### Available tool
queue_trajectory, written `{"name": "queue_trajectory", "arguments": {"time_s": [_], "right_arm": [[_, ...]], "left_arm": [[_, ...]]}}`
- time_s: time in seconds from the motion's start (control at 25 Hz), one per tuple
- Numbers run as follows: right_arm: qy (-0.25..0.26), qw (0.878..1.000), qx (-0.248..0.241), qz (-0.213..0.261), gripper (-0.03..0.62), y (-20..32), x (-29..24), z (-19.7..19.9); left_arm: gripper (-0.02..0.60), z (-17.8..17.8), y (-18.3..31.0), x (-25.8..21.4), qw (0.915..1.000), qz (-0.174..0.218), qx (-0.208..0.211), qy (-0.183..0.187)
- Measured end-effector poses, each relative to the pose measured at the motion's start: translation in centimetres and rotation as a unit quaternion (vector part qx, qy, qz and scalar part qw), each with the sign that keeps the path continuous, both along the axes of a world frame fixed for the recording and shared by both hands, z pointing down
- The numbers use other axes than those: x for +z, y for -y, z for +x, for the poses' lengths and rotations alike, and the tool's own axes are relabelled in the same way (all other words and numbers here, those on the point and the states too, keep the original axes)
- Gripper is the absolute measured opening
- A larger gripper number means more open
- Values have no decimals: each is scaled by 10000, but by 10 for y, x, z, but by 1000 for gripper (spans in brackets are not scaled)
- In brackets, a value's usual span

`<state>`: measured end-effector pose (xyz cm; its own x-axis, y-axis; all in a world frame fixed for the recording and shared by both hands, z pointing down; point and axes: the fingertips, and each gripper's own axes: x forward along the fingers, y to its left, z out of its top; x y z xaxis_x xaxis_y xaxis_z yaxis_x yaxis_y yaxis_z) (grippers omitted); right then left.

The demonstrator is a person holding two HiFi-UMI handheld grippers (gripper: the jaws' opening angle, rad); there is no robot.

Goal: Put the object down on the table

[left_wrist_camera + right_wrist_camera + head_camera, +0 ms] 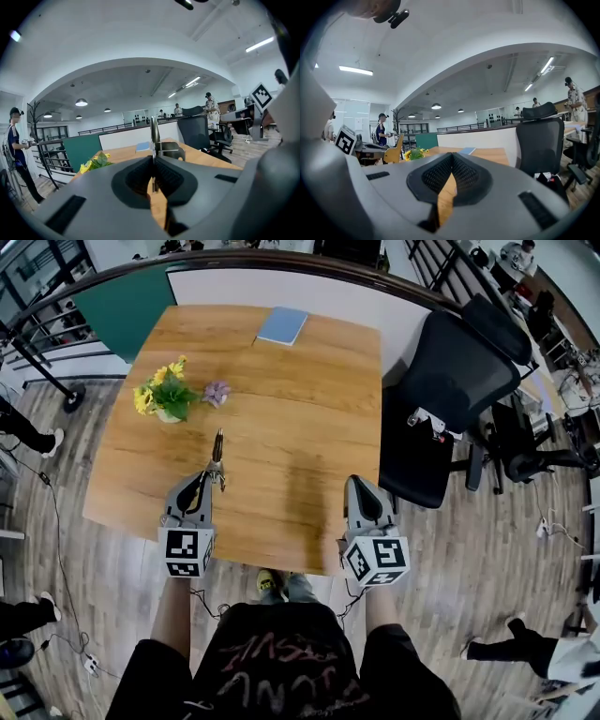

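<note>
My left gripper [215,475] hangs over the near part of the wooden table [291,399], shut on a slim metal tool [217,448] that sticks out forward past its tips. In the left gripper view the tool [154,132] stands upright between the closed pads, with a metal clamp-like part on its right side. My right gripper [362,483] is over the table's near right edge; its pads [462,171] meet at the tips and hold nothing.
A small pot of yellow flowers [164,395] and a purple flower [217,392] stand on the table's left. A blue notebook [282,324] lies at the far edge. A black office chair [459,381] stands to the right of the table.
</note>
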<state>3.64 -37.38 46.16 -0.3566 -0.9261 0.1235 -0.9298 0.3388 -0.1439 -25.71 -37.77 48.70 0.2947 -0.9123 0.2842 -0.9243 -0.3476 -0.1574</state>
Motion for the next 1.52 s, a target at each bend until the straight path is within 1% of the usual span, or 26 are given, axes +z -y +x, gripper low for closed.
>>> {"name": "queue_trajectory", "arguments": {"time_s": [0.12,0.32,0.52,0.64,0.72,0.84,1.08,1.24,1.4,1.52], "right_arm": [[8,10000,-80,3,6,4,1,1],[25,9999,-145,65,6,10,-3,6],[-11,9997,-218,63,6,16,0,9],[27,9997,-252,62,6,18,2,11],[36,9996,-272,61,6,19,2,12],[46,9996,-285,44,6,21,4,14],[111,9994,-316,-30,6,26,9,17],[134,9993,-328,-76,6,29,10,19],[139,9992,-326,-163,6,29,17,19],[118,9991,-349,-227,6,29,21,18]], "left_arm": [[15,3,7,0,9998,-14,5,187],[15,16,23,0,9982,-13,144,586],[15,25,43,18,9947,-211,232,981],[15,31,49,38,9914,-449,309,1190],[15,37,53,47,9884,-496,400,1378],[15,44,58,63,9816,-626,539,1724],[15,49,65,104,9616,-1012,757,2435],[15,51,68,125,9488,-1244,860,2773],[15,54,69,143,9384,-1383,1009,3001],[15,56,71,155,9266,-1503,1126,3258]]}}
